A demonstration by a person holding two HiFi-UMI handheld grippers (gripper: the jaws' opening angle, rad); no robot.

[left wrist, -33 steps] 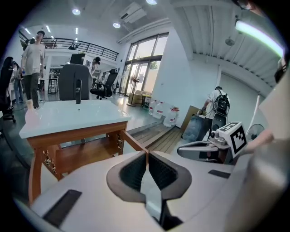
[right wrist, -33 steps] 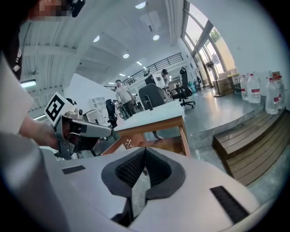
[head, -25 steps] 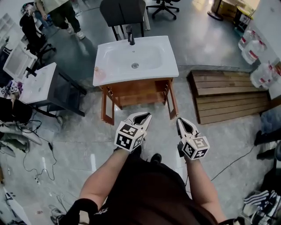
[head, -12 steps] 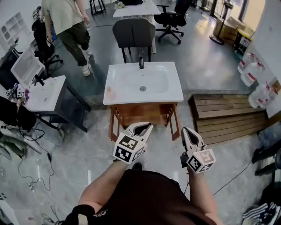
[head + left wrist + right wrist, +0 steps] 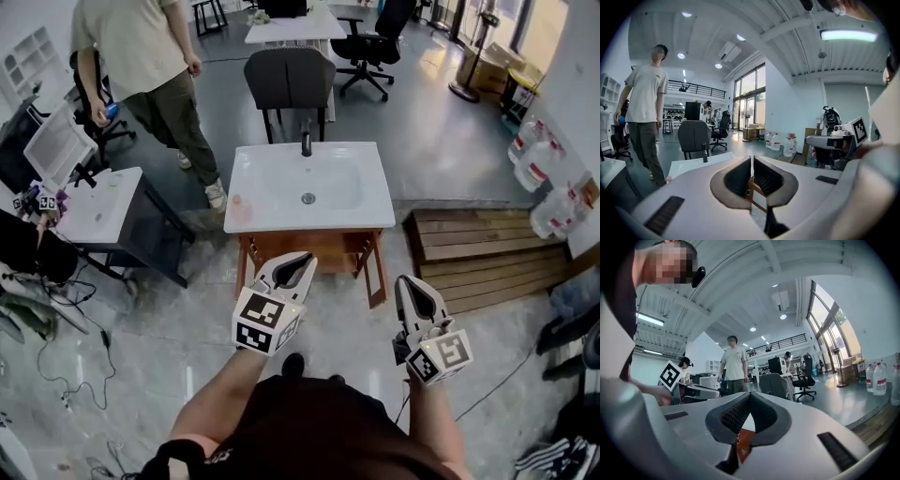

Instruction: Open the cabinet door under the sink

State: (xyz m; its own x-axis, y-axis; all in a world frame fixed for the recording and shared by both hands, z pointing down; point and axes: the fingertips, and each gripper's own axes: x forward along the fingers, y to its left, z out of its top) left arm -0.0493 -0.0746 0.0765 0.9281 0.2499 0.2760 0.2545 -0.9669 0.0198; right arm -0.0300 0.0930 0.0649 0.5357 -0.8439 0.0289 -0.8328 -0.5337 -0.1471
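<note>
A: Where's the cabinet (image 5: 328,244)?
B: Under the white sink (image 5: 253,202), straight ahead of both tongs. Its door sits in shadow, probably closed.
A: And the tongs?
B: Both in the air, short of it and touching nothing. Left tongs (image 5: 304,259) are nearly together with a thin slit, empty. Right tongs (image 5: 410,281) are pressed together, empty.
A: Around it?
B: 1 grey chair (image 5: 289,80) behind the sink, 1 person (image 5: 141,56) standing off its left end.
</note>
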